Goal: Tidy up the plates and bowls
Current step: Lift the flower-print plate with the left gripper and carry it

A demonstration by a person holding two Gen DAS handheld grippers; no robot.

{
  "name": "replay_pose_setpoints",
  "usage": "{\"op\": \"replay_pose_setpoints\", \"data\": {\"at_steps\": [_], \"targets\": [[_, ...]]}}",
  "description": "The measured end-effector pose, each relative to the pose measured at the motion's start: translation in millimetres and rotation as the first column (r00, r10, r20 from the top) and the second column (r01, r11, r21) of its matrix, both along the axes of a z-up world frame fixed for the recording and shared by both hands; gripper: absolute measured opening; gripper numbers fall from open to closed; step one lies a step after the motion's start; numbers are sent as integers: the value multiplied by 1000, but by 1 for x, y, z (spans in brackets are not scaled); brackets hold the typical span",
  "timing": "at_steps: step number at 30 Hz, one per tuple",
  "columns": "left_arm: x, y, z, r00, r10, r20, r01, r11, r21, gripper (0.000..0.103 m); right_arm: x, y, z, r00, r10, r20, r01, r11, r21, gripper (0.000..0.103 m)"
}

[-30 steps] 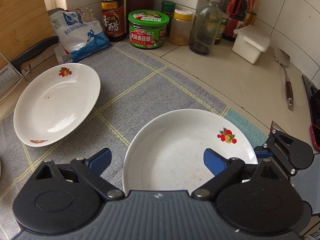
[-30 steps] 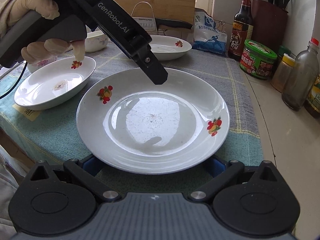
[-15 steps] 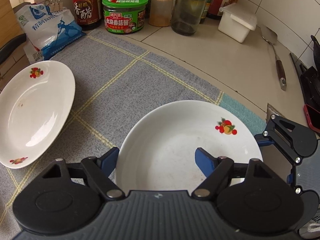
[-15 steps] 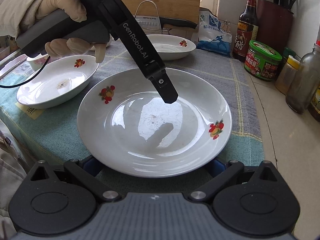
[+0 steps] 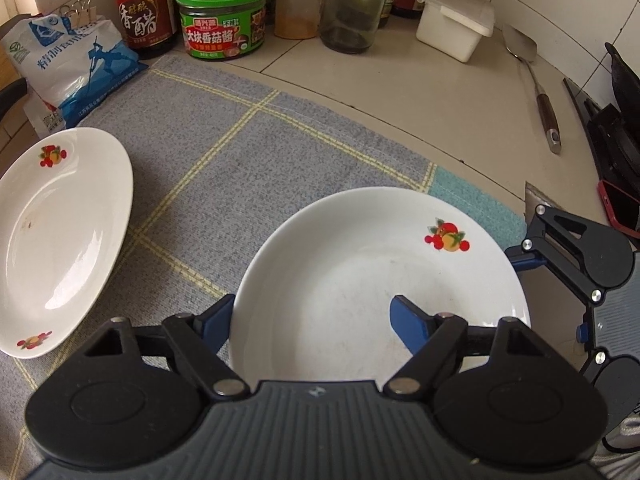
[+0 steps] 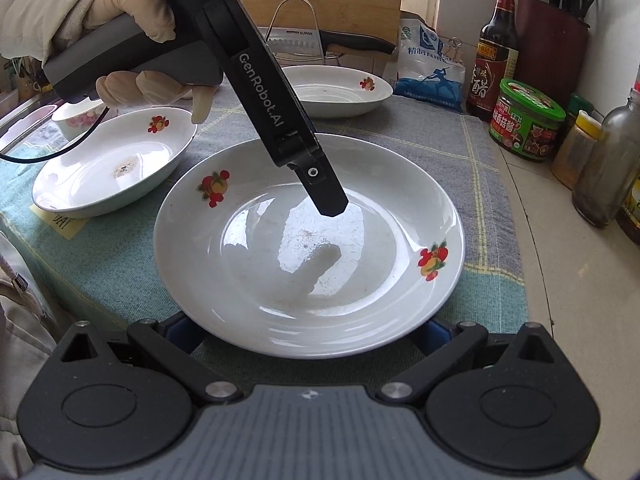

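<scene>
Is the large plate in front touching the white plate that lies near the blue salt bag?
Apart. The left wrist view shows a wide strip of grey cloth between the large plate and the other plate.

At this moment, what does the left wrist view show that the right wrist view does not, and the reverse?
Only the left wrist view shows the white lidded box, the spatula on the counter and the red phone at the right edge.

Only the right wrist view shows the gloved hand holding the left gripper, a third plate, the small bowl, the knife rack and the utensil holder.

Both show the large plate, the far plate, the green-lidded jar and the salt bag.
</scene>
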State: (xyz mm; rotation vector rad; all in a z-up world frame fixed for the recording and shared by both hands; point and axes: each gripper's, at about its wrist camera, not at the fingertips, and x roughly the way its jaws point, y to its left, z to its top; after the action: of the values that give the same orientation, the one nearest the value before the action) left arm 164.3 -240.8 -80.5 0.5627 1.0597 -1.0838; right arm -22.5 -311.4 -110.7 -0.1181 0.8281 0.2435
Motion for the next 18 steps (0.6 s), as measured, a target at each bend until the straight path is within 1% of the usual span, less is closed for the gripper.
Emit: {"op": "replay_pose_setpoints", "data": {"at_steps": [5, 14, 18], "targets": [[2, 2, 2, 1000, -2, -10, 2, 1000, 0, 81, 1, -2, 1, 1000, -2, -7, 2, 1000, 22, 103], [12, -4, 13, 1000, 10, -12, -10, 999, -33, 81, 5, -6, 6, 1000, 0, 10, 0, 1000, -5, 103], [21, -16, 17, 1000, 11, 9, -11, 999, -46, 81, 11, -13, 9, 1000, 0, 26, 1, 1000, -26, 103]]}}
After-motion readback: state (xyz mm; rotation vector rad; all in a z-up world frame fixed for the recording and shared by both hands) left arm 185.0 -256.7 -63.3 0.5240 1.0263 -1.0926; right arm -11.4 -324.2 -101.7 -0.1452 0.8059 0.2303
